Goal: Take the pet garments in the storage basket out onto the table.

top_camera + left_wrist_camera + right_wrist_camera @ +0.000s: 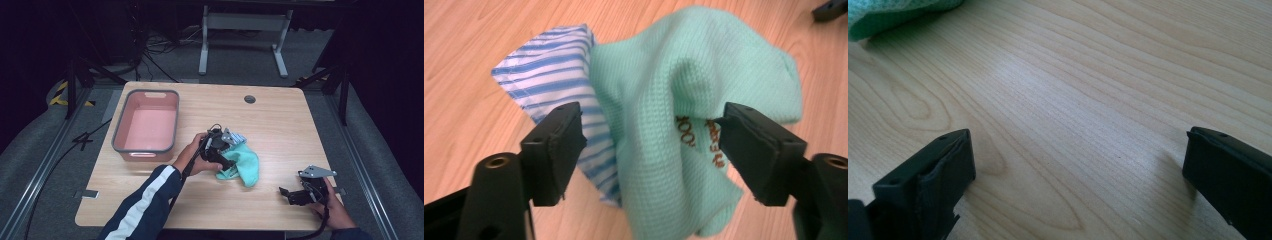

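Observation:
A mint green knitted cloth (246, 167) lies crumpled near the table's middle, partly over a blue-and-white striped cloth (238, 137). My left gripper (225, 156) hovers just above them, held by a hand in a dark sleeve with white stripes. In the left gripper view its jaws stand wide apart around the mint cloth (684, 85), whose fold carries brown lettering; the pads do not press on it, and the striped cloth (549, 70) shows at the left. My right gripper (285, 193) rests low at the front right, open (1078, 145) over bare wood, with the mint cloth's edge (888, 12) far off.
A pink bin with a grey rim (146, 92) stands empty at the table's left. A round cable hole (250, 99) sits near the far edge. The wooden table (285, 125) has bare room on its right half and along its front.

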### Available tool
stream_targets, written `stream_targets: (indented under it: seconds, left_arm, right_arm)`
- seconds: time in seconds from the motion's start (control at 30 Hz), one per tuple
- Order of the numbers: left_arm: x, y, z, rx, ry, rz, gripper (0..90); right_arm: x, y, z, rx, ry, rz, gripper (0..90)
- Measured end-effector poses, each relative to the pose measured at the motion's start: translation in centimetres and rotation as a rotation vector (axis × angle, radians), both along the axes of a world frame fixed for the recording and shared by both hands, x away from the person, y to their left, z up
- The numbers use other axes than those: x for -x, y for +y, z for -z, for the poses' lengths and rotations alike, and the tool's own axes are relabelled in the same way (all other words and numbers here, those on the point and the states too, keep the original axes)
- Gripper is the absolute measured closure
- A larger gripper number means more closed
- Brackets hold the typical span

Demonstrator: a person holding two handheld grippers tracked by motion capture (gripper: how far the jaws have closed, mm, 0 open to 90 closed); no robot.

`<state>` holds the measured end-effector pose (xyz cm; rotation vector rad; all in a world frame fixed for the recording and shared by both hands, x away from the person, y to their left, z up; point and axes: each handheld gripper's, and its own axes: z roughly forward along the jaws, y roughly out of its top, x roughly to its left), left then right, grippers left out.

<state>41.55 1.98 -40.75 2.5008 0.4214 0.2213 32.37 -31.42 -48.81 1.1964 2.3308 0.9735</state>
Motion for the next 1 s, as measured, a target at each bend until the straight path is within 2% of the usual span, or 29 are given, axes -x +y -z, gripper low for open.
stream_targets:
  seconds: [0.07, 0.23, 0.3, 0.43, 0.57, 0.77, 0.97, 1.0]
  left_arm:
    - [0.4, 0.2, -0.3, -0.017, -0.033, -0.001, 22.2]
    - [1.0, 0.8, -1.2, -0.011, -0.062, 0.008, 22.1]
    - [1.2, 1.0, -1.3, -0.007, -0.064, 0.006, 22.2]
    - [2.0, 2.0, -2.0, -0.027, -0.083, 0.019, 22.2]
    - [2.8, 2.9, -2.2, -0.039, -0.083, 0.024, 21.8]
    - [4.1, 4.5, -2.2, -0.068, -0.11, 0.035, 22.0]
    - [5.3, 6.2, -2.0, -0.074, -0.117, 0.025, 22.0]
    - [5.7, 6.9, -1.9, -0.084, -0.112, 0.028, 22.0]
  right_arm:
    - [0.0, 0.0, 0.0, 0.0, 0.0, 0.0, 0.6]
    - [0.0, 0.0, 0.0, 0.0, 0.0, 0.0, 0.6]
    - [0.0, 0.0, 0.0, 0.0, 0.0, 0.001, 0.6]
    - [0.0, 0.0, 0.0, 0.0, 0.0, 0.0, 0.6]
    - [0.0, 0.0, 0.0, 0.0, 0.0, 0.0, 0.6]
    - [0.0, 0.0, 0.0, 0.0, 0.0, 0.0, 0.6]
    - [0.0, 0.0, 0.0, 0.0, 0.0, 0.0, 0.6]
    - [0.0, 0.0, 0.0, 0.0, 0.0, 0.0, 0.5]
